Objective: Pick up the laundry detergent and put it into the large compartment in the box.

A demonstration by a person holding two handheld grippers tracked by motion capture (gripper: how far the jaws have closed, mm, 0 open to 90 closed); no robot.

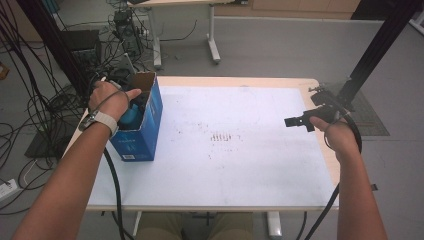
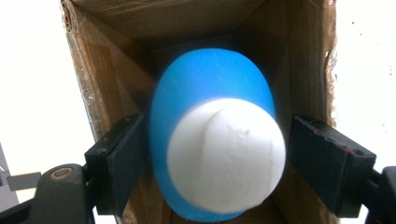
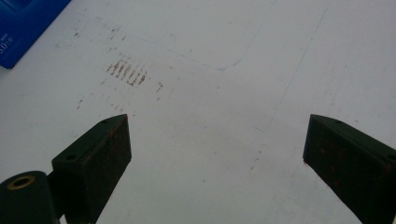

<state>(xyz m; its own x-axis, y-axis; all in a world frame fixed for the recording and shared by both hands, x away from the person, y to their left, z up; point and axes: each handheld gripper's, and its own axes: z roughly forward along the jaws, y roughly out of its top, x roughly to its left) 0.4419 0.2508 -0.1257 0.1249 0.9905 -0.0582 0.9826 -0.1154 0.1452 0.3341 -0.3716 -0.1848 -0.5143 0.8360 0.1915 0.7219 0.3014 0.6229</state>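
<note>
- The left hand-held gripper (image 2: 215, 158) is reaching down into the open blue cardboard box (image 1: 145, 127), its jaws standing released either side of a smooth blue egg-shaped object with a matte white rounded end (image 2: 217, 144), likely letting it go inside or lining up a grasp.
- The box is standing upright at the left of the white, scuffed tabletop (image 1: 240, 150), its raw brown inner walls framing the object.
- The right hand-held gripper (image 3: 217, 154) is waiting wide open and empty over bare tabletop.

One blue cardboard box (image 1: 142, 125) stood on one table (image 1: 240, 80), one blue-and-white rounded object (image 2: 217, 149) lay inside it, two grippers, left (image 2: 215, 161) and right (image 3: 217, 154), two forearms were counted.
</note>
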